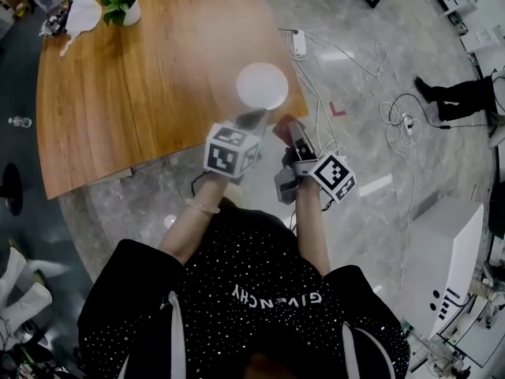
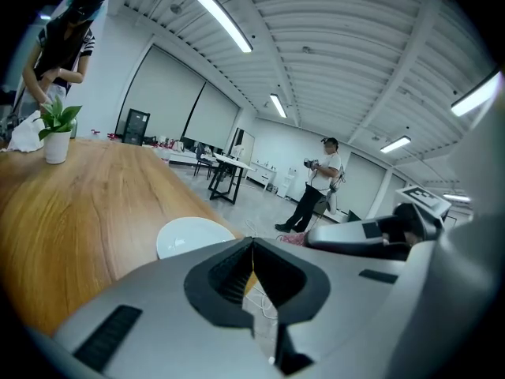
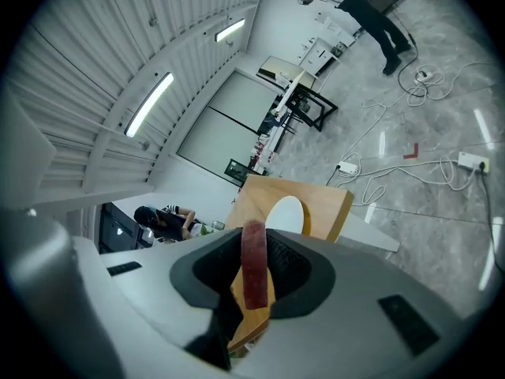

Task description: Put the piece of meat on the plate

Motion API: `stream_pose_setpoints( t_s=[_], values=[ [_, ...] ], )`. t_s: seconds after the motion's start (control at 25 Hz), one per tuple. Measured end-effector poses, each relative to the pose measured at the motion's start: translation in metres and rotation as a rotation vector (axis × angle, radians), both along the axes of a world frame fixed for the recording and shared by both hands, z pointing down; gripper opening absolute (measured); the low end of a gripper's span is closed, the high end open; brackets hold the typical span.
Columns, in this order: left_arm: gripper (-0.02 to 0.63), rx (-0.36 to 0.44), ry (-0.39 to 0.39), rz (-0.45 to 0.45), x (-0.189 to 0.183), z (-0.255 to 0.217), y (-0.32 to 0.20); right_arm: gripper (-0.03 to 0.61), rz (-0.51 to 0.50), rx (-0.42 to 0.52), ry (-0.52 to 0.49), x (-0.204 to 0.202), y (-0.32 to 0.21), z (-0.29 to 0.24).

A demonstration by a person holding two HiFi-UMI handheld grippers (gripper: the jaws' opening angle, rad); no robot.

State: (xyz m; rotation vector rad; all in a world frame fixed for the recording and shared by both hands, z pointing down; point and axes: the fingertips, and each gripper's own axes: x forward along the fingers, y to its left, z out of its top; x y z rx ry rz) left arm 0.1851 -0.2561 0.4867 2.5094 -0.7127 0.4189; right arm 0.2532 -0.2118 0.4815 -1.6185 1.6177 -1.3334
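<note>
A white plate lies near the wooden table's near right corner; the left gripper view shows the plate just ahead. A dark red slice of meat stands upright between the jaws of my right gripper, which is shut on it. In the head view that right gripper hovers over the floor just short of the table's corner, the meat at its tips. My left gripper is beside it at the table's edge, shut and holding nothing, its tips touching.
A potted plant and clutter sit at the table's far end, where a person bends over. Cables and a power strip trail over the floor to the right. Another person stands beyond. A white cabinet stands at the right.
</note>
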Motion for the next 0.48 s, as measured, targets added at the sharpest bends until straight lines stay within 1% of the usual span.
stream_pose_setpoints(
  t_s=[0.36, 0.48],
  values=[
    [0.011, -0.010, -0.007, -0.011, -0.007, 0.001, -0.042, 0.098, -0.017, -0.025, -0.001, -0.008, -0.042, 0.008],
    [0.011, -0.007, -0.010, -0.011, -0.009, 0.002, -0.058, 0.098, -0.015, -0.027, 0.013, -0.008, -0.057, 0.009]
  ],
)
